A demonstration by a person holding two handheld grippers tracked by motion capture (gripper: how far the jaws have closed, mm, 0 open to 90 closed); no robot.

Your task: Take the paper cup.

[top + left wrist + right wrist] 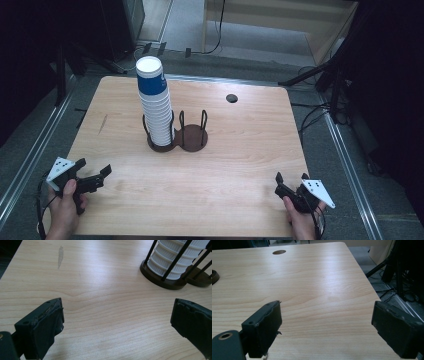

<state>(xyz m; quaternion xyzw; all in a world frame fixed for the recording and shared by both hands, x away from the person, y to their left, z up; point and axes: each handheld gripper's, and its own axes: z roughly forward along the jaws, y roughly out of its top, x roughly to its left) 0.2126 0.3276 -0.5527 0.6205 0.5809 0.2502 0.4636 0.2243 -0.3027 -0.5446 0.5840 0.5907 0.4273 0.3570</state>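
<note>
A tall stack of white ribbed paper cups (155, 107), with a blue-banded cup on top, stands in the left ring of a dark two-ring wire holder (177, 135) at the table's middle; the right ring holds nothing. In the left gripper view the stack's bottom (175, 260) shows at the upper right. At the table's front left corner my left gripper (93, 170) is held open, nothing between its jaws (117, 322). My right gripper (291, 176) rests at the front right corner, also open over bare wood (327, 325).
The wooden table (240, 150) has a round cable hole (231, 98) at the back right and a grey scuff (60, 256) at the left. Dark stands and cables surround the table on the floor.
</note>
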